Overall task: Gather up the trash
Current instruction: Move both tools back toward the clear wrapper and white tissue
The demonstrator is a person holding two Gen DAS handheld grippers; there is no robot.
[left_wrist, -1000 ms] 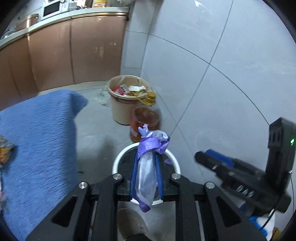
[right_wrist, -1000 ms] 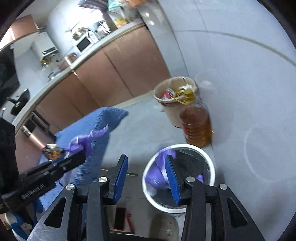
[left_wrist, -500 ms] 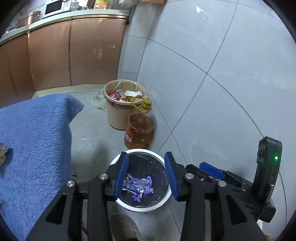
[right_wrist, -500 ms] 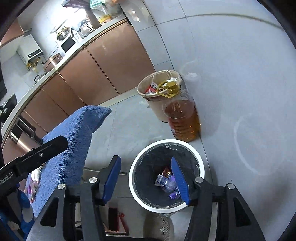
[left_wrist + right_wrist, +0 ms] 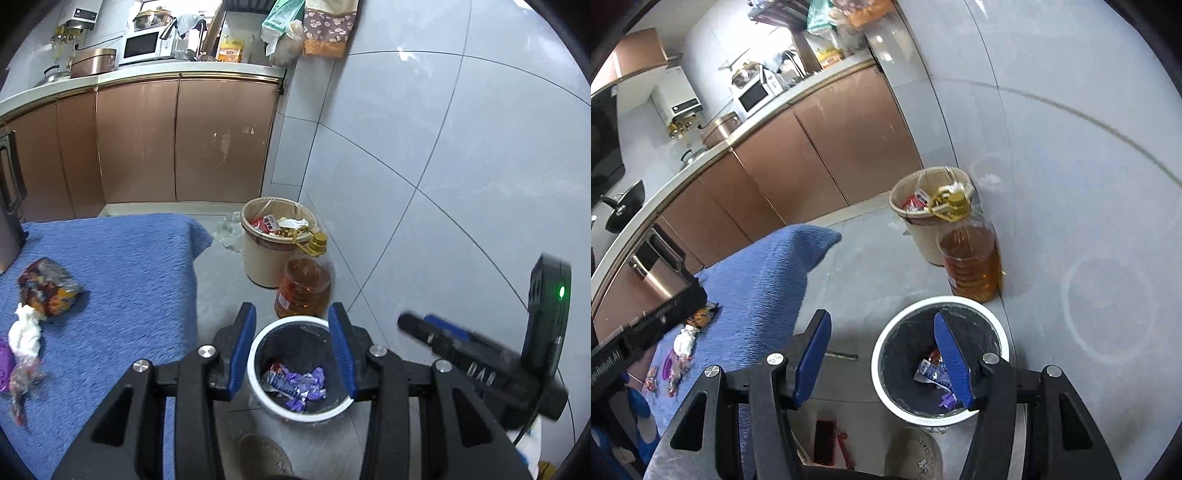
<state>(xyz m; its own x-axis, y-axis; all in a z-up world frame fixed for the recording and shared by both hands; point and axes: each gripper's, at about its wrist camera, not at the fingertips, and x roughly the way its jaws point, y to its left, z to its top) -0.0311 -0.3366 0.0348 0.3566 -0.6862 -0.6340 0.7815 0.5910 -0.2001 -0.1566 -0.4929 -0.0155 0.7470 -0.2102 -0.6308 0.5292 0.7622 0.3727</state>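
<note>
A white-rimmed bin (image 5: 254, 356) (image 5: 881, 356) with a black liner stands on the floor below both grippers. Purple and silver wrappers (image 5: 295, 384) (image 5: 932, 369) lie inside it. My left gripper (image 5: 291, 310) hangs open above the bin, nothing between its blue fingers. My right gripper (image 5: 882, 315) is also over the bin, its jaws opening and empty; it shows at the right of the left wrist view (image 5: 417, 325). On the blue cloth (image 5: 122, 277) lie a snack bag (image 5: 46, 286) (image 5: 701, 315), a white tissue (image 5: 26, 332) (image 5: 685, 338) and a purple wrapper (image 5: 5, 363).
A full beige bin (image 5: 277, 240) and an oil bottle (image 5: 303, 288) stand against the tiled wall (image 5: 443, 166) behind the white bin. Brown kitchen cabinets (image 5: 166, 140) run along the back. A steel box (image 5: 657, 273) sits at the cloth's far edge.
The left gripper let go of its purple wrapper, which now lies in the bin. The right gripper released purple trash too. Both opened wider and drew up and back from the bin.
</note>
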